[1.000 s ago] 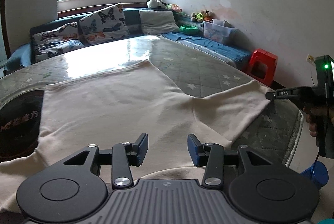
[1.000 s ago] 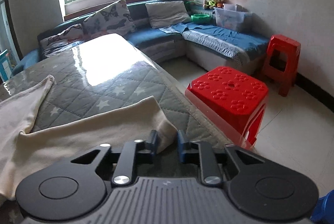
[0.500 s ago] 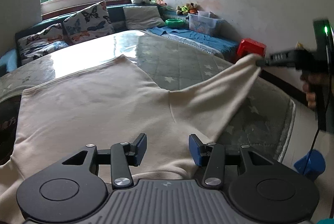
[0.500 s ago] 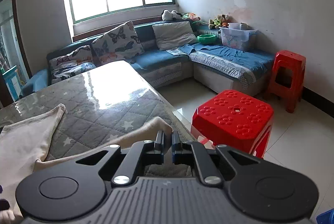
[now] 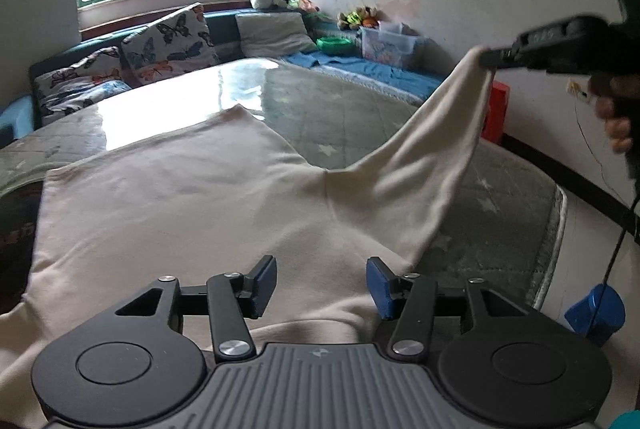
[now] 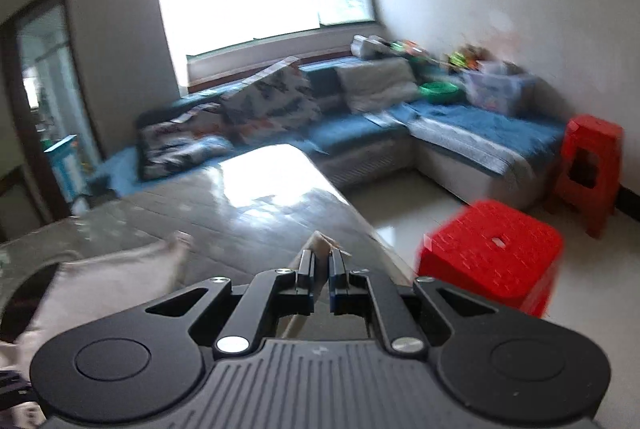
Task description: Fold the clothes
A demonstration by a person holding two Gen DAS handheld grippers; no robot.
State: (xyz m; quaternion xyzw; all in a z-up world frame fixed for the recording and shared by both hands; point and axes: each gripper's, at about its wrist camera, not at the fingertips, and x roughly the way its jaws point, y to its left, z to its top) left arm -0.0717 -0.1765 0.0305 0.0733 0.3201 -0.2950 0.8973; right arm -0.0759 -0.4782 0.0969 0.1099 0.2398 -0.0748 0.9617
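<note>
A cream long-sleeved top lies spread flat on the grey quilted table. My left gripper is open and empty, just above the garment's near edge. My right gripper is shut on the cuff of the right sleeve. In the left wrist view it holds that sleeve lifted high off the table at the right. In the right wrist view, a bit of cream cuff sticks out between the fingers, and part of the body shows at the left.
A blue corner sofa with butterfly cushions runs behind the table. Two red plastic stools stand on the floor to the right. A blue object sits by the table's right edge.
My right gripper has closed on the sleeve cuff and raised it well above the table. My left gripper stays open above the garment's near edge.
</note>
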